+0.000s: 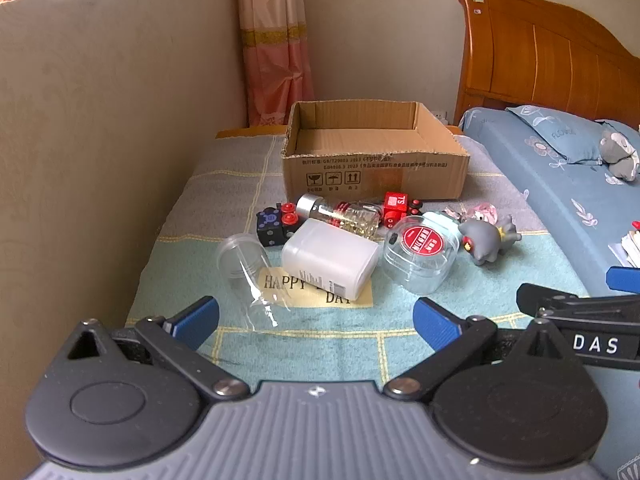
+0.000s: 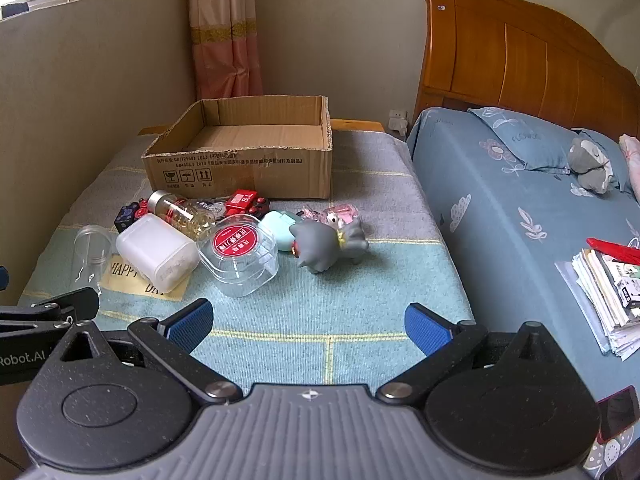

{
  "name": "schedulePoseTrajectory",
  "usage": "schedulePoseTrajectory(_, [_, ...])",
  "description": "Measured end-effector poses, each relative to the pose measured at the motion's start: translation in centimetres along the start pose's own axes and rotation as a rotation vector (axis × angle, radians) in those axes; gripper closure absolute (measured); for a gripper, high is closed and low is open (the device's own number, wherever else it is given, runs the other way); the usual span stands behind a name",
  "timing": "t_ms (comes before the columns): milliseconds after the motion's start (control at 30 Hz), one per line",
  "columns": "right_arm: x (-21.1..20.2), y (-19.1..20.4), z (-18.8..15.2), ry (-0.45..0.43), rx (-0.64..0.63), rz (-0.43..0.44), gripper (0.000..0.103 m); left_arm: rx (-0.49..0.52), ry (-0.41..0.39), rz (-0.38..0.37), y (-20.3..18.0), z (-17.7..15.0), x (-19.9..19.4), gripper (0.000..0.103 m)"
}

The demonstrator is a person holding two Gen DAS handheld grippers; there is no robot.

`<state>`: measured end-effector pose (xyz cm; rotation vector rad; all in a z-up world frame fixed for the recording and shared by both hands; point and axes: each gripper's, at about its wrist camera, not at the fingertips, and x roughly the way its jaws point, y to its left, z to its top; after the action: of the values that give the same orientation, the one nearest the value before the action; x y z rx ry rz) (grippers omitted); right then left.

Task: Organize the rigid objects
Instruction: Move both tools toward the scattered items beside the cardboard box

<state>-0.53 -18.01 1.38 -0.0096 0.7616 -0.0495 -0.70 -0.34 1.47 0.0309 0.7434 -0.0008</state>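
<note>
Nearest, both hand-held tools hovered over the near edge of the blanket-covered side bed [image 2: 304,320], tilted downward. The left gripper [image 1: 316,322] and the right gripper [image 2: 308,322] each stood with jaws spread wide and nothing between them, probably readied for a first pick. Just beyond lay the clutter to be sorted, bunched mid-bed: a clear plastic cup [image 1: 248,264] on its side toward the wall edge, a white plastic bottle [image 1: 330,260] lying across a "HAPPY DAY" patch, a clear round tub with a red label [image 1: 420,254], and a grey cat figurine [image 2: 326,244] standing toward the big bed's side. Behind them lay a glass jar with a silver cap [image 1: 336,210] and red toy blocks [image 1: 396,204]. Farthest, an open cardboard box [image 1: 372,160] sat empty near the far edge, seemingly the intended receptacle.
</note>
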Motion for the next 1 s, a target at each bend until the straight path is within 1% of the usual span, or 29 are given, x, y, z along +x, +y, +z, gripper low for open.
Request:
schedulePoseTrajectory(600, [0.2,0.03,0.11,-0.004,0.0,-0.002,0.0,0.005,-0.001,-0.018,-0.01,0.15,0.04,0.001])
schedulePoseTrajectory(700, [0.27,0.1,0.21,-0.007,-0.006,0.0,0.0,0.017,-0.005,-0.036,0.04,0.26,0.04,0.001])
schedulePoseTrajectory(900, [0.32,0.14,0.49,-0.013,-0.009,-0.001,0.0,0.053,-0.018,-0.043,-0.08,0.63,0.09,0.001])
schedulePoseTrajectory(1000, [0.39,0.15,0.55,-0.012,-0.012,0.0,0.0,0.063,-0.015,-0.06,0.04,0.8,0.32,0.001])
